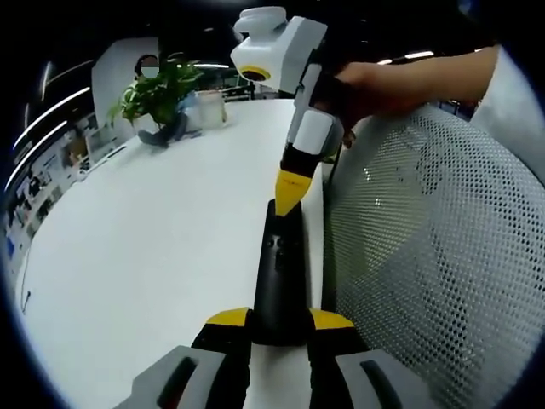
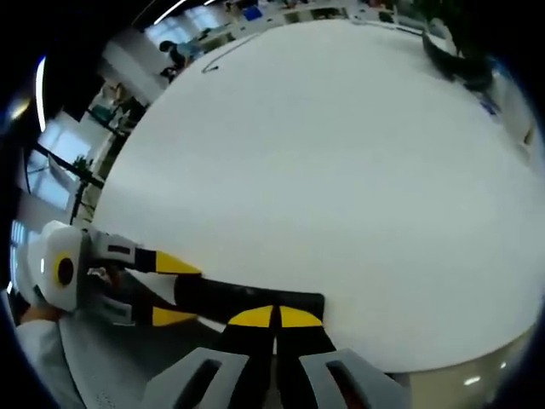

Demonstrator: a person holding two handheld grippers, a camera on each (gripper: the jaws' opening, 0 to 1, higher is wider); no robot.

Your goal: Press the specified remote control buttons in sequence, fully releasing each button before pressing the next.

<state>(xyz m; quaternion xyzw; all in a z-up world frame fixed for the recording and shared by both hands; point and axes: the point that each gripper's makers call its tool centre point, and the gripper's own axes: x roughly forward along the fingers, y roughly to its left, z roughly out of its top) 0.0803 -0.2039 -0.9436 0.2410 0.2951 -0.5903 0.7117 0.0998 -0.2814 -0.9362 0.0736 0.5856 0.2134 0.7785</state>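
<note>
A slim black remote control (image 1: 281, 264) lies lengthwise along the right edge of the white table (image 1: 153, 230). My left gripper (image 1: 279, 319) is shut on its near end, one yellow tip on each side. My right gripper (image 1: 289, 194), held by a hand, comes down from above with its yellow tips together on the remote's far end. In the right gripper view, my right gripper (image 2: 276, 317) is shut, its tips resting on the remote control (image 2: 230, 294). There the left gripper (image 2: 174, 290) clamps the remote's other end from the left.
A grey mesh chair back (image 1: 426, 247) stands close to the table edge on the right. A potted plant (image 1: 157, 94) and a pale container sit at the table's far end. The wide table top (image 2: 341, 153) stretches away, with a dark cable at its far side.
</note>
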